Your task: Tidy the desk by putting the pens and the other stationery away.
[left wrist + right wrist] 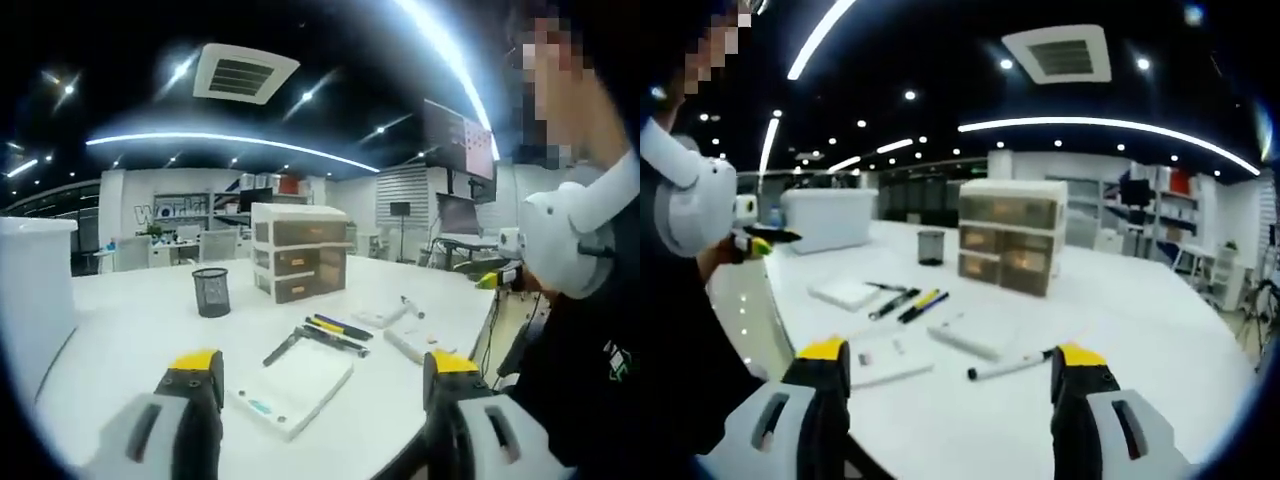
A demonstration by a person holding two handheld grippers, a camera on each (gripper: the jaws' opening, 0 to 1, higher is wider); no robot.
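Both grippers hover over the near edge of a white desk. In the left gripper view, my left gripper is open and holds nothing. Ahead of it lie a white notepad, a black pen, a bunch of dark and yellow pens and a white marker. In the right gripper view, my right gripper is also open and holds nothing. The white marker lies between its jaws, farther off. The pens and a flat white pad lie beyond.
A black mesh pen cup and a white drawer unit stand mid-desk; they are also the cup and drawers. A white bin sits at the far end. The person's body is close beside the desk edge.
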